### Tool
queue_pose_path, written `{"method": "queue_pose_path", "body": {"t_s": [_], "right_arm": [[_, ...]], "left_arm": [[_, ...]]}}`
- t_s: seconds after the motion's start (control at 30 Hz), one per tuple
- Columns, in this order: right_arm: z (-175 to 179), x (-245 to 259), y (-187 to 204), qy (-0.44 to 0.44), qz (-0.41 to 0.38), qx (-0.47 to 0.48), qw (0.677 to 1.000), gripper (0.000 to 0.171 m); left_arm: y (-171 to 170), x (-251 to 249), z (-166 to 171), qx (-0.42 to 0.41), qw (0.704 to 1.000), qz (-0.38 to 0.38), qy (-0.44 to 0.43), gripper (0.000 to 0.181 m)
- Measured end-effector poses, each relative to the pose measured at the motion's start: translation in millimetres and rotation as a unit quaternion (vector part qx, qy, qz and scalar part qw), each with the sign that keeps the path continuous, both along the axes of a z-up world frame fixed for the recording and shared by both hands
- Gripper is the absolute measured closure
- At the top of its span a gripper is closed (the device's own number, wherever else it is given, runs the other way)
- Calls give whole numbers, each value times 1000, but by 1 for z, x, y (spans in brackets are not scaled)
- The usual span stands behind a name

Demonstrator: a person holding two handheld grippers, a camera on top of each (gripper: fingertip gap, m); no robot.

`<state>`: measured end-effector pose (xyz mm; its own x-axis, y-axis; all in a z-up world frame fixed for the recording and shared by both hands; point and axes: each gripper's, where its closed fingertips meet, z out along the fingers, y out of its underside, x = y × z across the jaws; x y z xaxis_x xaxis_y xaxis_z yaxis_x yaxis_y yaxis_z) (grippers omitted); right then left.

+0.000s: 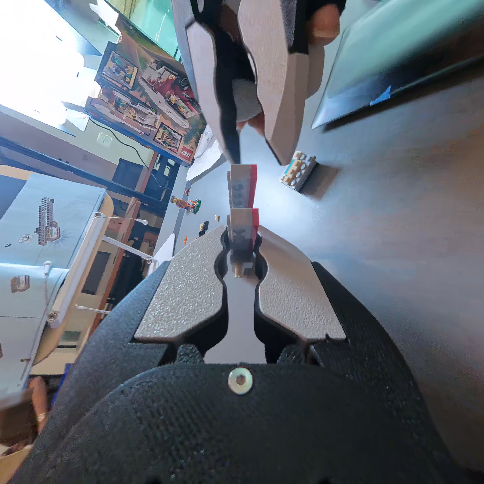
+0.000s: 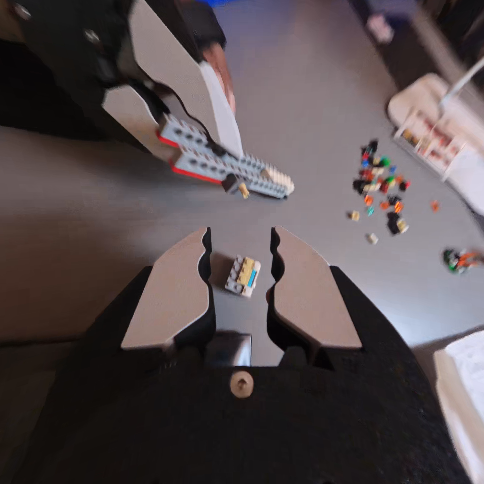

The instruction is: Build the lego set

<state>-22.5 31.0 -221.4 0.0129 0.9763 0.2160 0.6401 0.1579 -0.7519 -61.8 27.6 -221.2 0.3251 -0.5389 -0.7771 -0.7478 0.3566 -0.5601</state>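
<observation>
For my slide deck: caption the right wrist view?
Open right gripper hovers over a small brick sub-assembly while the left gripper holds the long grey-and-red build.

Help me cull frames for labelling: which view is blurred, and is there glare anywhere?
Right wrist view: motion-smeared throughout, so the loose pieces run together, though the small grey-and-tan block stays readable. Left wrist view: sharper on the grey-and-red assembly, with a blown-out white patch at upper left and fisheye bending at the edges.

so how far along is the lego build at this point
Done: a long grey and red assembly is already joined up. In hand: the left gripper is shut on it, while the open right gripper hovers over a small grey and tan sub-build. Left: that sub-build and the loose pieces on the table.
</observation>
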Motion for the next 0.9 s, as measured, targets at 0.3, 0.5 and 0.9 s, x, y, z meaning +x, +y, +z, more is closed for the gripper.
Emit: {"method": "queue_pose_path", "body": {"t_s": [0.3,0.5,0.9], "right_arm": [[24,-39,-25,58,129,271,952,155],[35,-38,-29,155,132,170,964,155],[38,-51,-63,169,193,111,960,154]], "left_arm": [[-1,0,4,-18,999,-4,-27,165],[-9,8,16,-58,992,-46,-105,139],[-16,18,7,-75,990,-70,-95,145]]}}
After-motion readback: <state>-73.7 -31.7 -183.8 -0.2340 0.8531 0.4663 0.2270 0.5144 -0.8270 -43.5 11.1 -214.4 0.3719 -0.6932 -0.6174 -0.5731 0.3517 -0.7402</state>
